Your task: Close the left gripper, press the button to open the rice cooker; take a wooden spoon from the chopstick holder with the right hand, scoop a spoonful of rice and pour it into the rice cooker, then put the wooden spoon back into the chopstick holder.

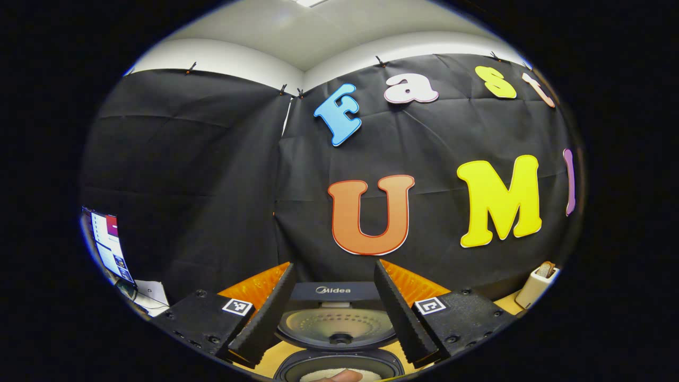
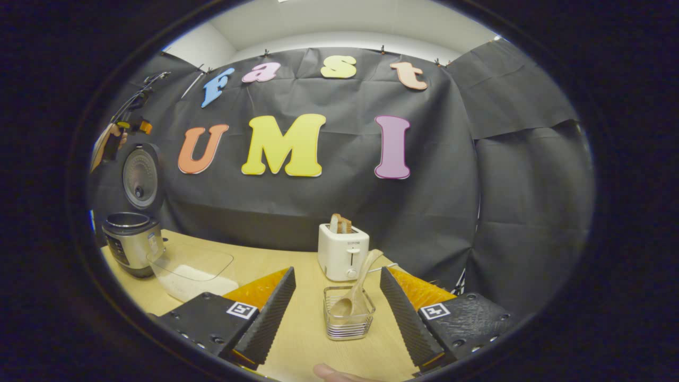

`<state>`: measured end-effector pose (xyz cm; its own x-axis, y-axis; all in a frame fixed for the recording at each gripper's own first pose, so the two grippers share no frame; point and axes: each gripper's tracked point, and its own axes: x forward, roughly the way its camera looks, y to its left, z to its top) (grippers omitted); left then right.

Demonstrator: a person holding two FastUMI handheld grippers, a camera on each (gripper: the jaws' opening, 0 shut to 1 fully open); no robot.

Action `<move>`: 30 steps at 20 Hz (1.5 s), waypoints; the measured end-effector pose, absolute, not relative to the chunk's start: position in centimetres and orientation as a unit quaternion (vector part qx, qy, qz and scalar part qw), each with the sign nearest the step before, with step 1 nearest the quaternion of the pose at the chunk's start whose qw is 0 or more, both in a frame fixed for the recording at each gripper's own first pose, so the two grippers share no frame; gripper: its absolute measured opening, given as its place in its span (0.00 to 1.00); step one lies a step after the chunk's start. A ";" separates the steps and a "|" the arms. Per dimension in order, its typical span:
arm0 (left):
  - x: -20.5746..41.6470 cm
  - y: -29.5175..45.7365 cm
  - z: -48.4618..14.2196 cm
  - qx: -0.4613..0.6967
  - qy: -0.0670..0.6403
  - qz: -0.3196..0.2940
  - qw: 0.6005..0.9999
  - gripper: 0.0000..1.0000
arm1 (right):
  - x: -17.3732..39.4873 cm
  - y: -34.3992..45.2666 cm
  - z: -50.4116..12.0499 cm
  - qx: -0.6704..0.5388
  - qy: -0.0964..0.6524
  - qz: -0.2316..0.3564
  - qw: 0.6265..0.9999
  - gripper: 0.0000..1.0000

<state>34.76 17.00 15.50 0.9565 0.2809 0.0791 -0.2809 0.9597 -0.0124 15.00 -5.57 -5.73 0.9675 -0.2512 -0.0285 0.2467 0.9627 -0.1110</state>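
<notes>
The rice cooker [image 1: 339,292] stands open just below my left gripper [image 1: 334,265], its lid [image 1: 337,324] raised and white rice showing in the pot [image 1: 297,369]. That gripper is open and holds nothing. In the right gripper view the cooker [image 2: 130,241] is at the far left with its lid [image 2: 140,178] up, and the left gripper [image 2: 119,132] hangs above it in a hand. The wooden spoon [image 2: 362,284] leans in the clear chopstick holder [image 2: 348,318], bowl end down. My right gripper [image 2: 337,270] is open, a little short of the holder, touching nothing.
A clear bowl of rice [image 2: 193,273] sits on the wooden table [image 2: 297,339] between cooker and holder. A white toaster [image 2: 342,257] with bread stands right behind the holder, also seen as the toaster [image 1: 537,285]. A monitor [image 1: 109,246] is at the left.
</notes>
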 end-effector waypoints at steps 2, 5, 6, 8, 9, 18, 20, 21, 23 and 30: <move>36.6 17.0 15.7 -0.011 -0.035 0.135 0.990 0.95 | 15.1 -5.8 -5.9 -0.056 0.023 -0.125 0.990 0.95; 38.9 17.4 15.5 -0.001 -0.015 0.137 0.991 0.95 | 15.3 -6.0 -5.6 -0.046 0.017 -0.126 0.991 0.95; 39.6 18.0 15.6 0.018 -0.010 0.145 0.989 0.95 | 15.3 -6.1 -5.2 -0.033 0.006 -0.126 0.991 0.98; 40.4 18.7 14.5 0.043 0.017 0.153 0.987 0.95 | 15.0 -6.1 -4.5 -0.002 -0.013 -0.124 0.992 0.95; 40.9 18.6 13.7 0.047 0.030 0.150 0.987 0.95 | 14.8 -6.0 -4.3 0.009 -0.020 -0.121 0.992 0.95; 38.9 17.2 11.9 0.035 0.039 0.138 0.989 0.90 | 11.3 -4.1 -2.8 -0.040 -0.057 -0.116 0.991 0.92; 37.6 16.8 11.9 0.048 0.024 0.137 0.989 0.90 | 10.6 -3.0 -2.6 -0.024 -0.060 -0.110 0.992 0.96; 36.9 16.6 11.8 0.048 0.017 0.134 0.990 0.90 | 10.1 -2.1 -2.6 -0.012 -0.060 -0.098 0.993 0.96; 35.3 16.3 11.3 0.037 0.006 0.124 0.992 0.89 | 9.5 -1.0 -2.7 0.002 -0.051 -0.082 0.995 0.99; 29.3 13.8 7.3 0.034 0.013 0.100 0.994 0.87 | 6.3 1.4 -1.1 0.017 -0.035 -0.061 0.997 0.92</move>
<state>29.34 13.77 7.33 0.9798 0.1989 -0.0182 -0.1972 0.9778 0.0707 6.29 1.44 -1.09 0.9900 -0.1237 0.0671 0.1214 0.9919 0.0377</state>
